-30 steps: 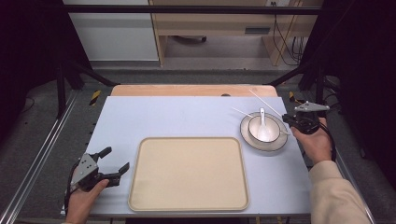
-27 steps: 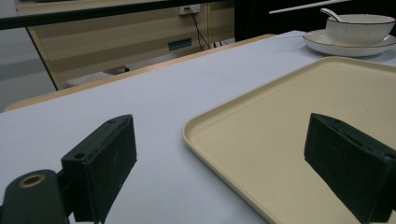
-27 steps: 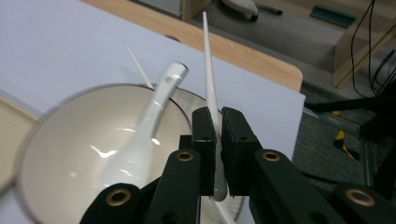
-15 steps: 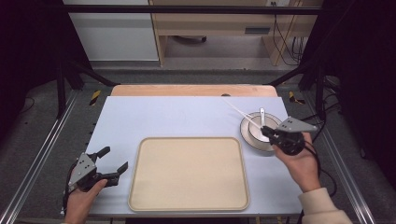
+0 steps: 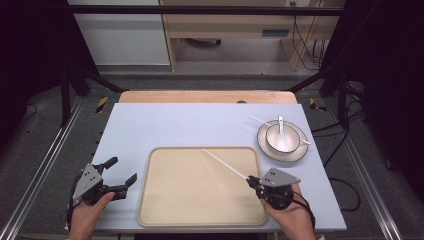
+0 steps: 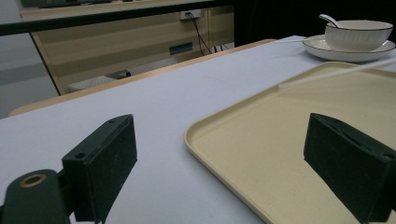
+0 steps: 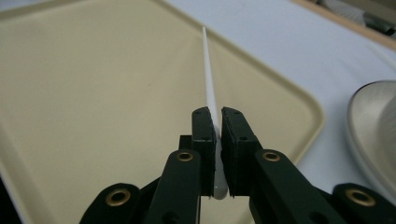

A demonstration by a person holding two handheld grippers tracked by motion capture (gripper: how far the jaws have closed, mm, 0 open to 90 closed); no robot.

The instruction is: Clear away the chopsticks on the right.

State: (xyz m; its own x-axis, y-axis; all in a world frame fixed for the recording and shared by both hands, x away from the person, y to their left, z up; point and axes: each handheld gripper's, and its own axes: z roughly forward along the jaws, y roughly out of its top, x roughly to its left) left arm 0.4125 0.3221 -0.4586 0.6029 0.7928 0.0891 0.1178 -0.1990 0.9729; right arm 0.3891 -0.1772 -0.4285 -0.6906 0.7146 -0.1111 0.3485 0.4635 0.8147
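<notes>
Hands enter from the bottom edge of the high view, each wrapped around a black two-jaw gripper. We hold the right gripper (image 5: 252,181) low at the near right corner of the cream rectangular plastic tray (image 5: 165,210), wrist bent so the jaws aim away and to the left across it. Those jaws are clenched on one end of a thin white chopstick (image 5: 225,164); in the right gripper view the pads press it from both sides. Its long axis runs diagonally over the tray, free tip pointing toward the tray's far edge. We rest the left gripper (image 5: 121,171) on the pale blue table (image 5: 175,125) just left of the tray, jaws spread wide with nothing between them, aimed at the far right corner, where a white ceramic bowl (image 5: 282,140) stands
</notes>
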